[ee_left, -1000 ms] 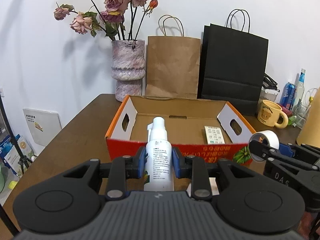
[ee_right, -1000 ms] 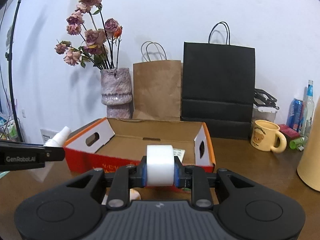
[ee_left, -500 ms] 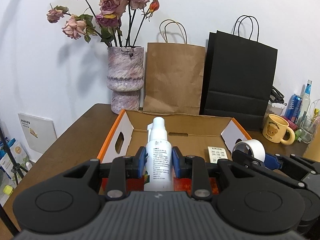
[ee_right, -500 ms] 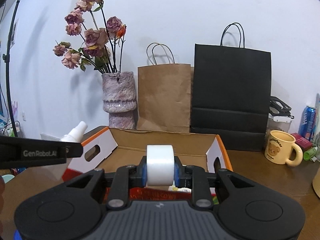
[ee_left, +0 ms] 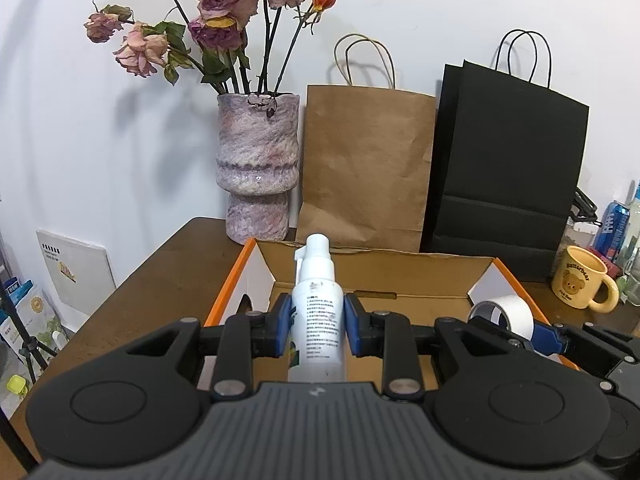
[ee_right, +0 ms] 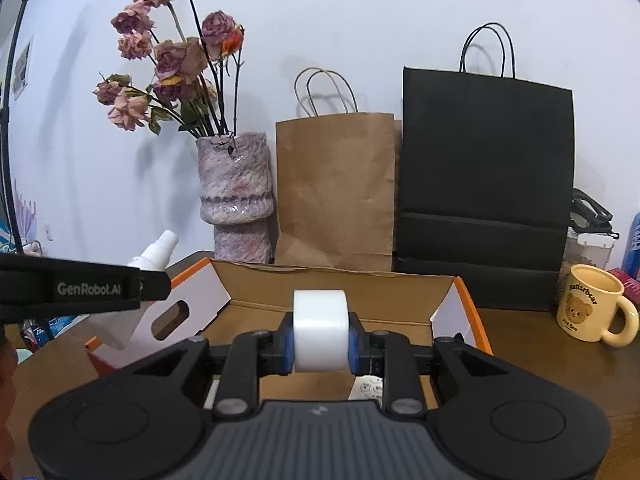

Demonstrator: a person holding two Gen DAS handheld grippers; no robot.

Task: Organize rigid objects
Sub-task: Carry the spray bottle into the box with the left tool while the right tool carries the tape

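spray bottle [ee_left: 318,312] upright in clamped left tool [ee_left: 318,330], tape roll [ee_right: 320,330] in clamped right tool [ee_right: 320,346], both over box [ee_right: 336,280]

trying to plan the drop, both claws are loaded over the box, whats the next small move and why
Probably lower the left claw a little and open it. It is shut on the white spray bottle, held upright above the open cardboard box, whose floor below looks bare. The right claw is shut on the tape roll close alongside, so releasing one at a time seems safer.
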